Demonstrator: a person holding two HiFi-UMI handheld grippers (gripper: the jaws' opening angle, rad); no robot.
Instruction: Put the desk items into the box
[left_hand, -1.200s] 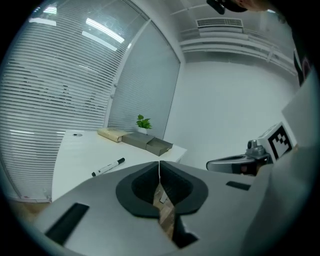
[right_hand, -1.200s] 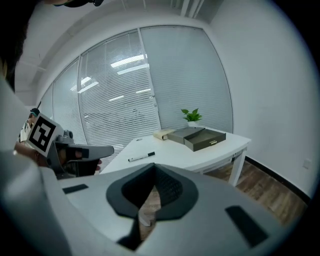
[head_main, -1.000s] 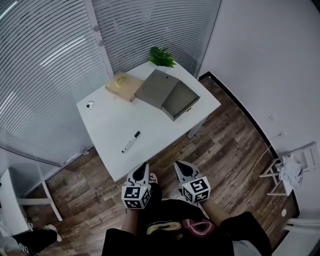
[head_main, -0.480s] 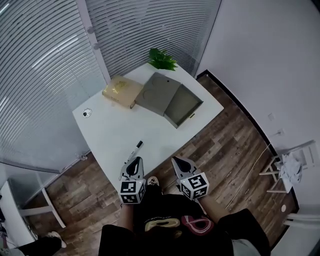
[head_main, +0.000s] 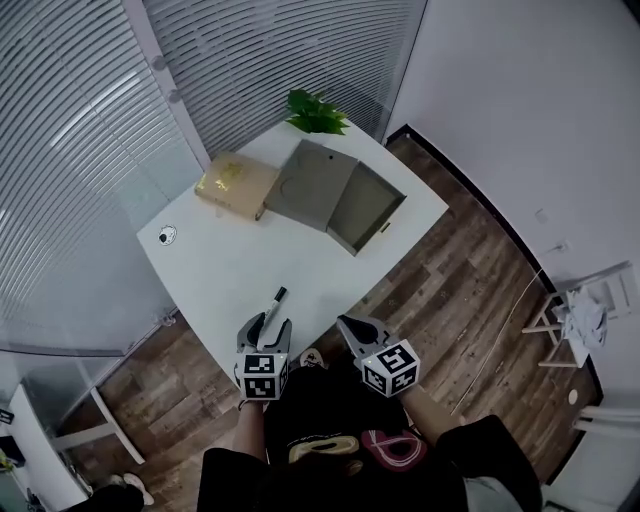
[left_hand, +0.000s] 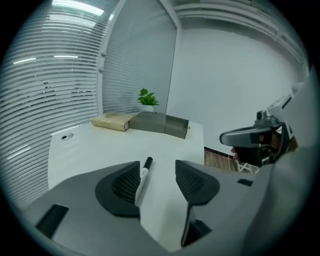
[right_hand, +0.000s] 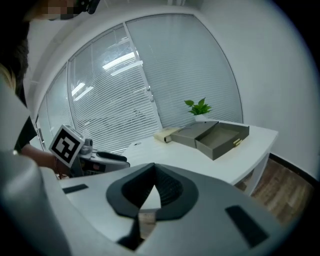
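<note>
Left gripper (head_main: 267, 327) hovered at near desk edge, jaws just opened wide, nothing pinched. Black-capped marker (head_main: 271, 304) lay on white desk (head_main: 220, 270) just ahead, well apart from open grey box (head_main: 368, 207) at far side. Best approach, by judgement: nudge left until marker sits centred between pads, lower, close across barrel mid-length. Left gripper view alone showed marker lying off centre, near left pad (left_hand: 120, 186). Right gripper (head_main: 348, 324) closed, tips together, empty; its view alone showed box interior bare.
</note>
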